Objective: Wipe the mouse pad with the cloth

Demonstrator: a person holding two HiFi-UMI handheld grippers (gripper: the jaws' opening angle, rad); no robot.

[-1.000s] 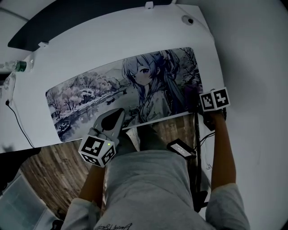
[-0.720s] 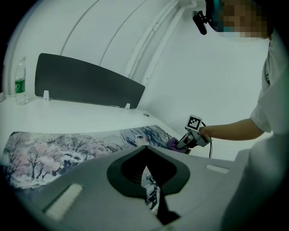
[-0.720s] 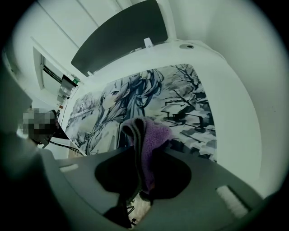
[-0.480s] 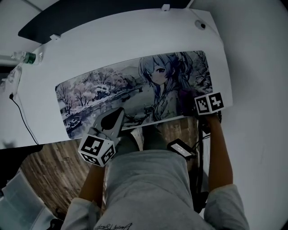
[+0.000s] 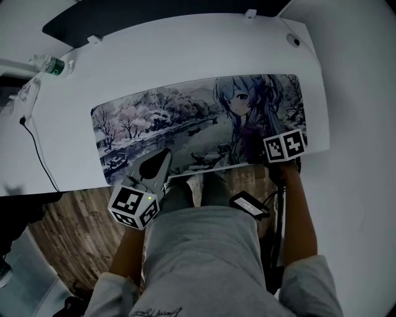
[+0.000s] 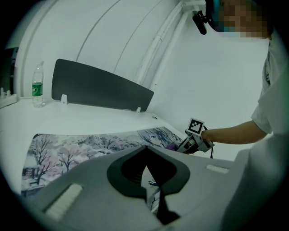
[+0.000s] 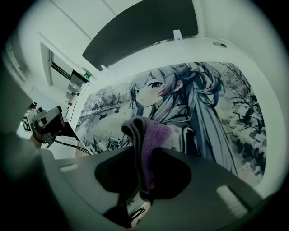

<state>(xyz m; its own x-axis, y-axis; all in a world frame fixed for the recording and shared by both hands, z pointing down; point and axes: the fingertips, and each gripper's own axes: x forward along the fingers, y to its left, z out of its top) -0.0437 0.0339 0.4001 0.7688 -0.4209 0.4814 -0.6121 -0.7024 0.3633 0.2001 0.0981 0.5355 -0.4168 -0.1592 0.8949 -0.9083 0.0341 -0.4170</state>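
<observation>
Counter (image 5: 185, 56), white, carries one mouse pad (image 5: 173, 127) lying flat, its long axis running left to right. One dark panel (image 5: 154, 15) stands along the back, with one bottle (image 5: 49, 64) at far left. My right gripper (image 7: 145, 185) has its jaws clamped on the one purple cloth (image 7: 151, 135) at the pad's right end. My left gripper (image 6: 146, 180) has its jaws closed and empty at the pad's near edge.

Head view and both gripper views share the mouse pad (image 5: 185, 124).

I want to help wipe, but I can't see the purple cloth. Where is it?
In the right gripper view, the cloth is pinched in the right hand-held gripper, at the right end of the mouse pad, near its front edge.
</observation>
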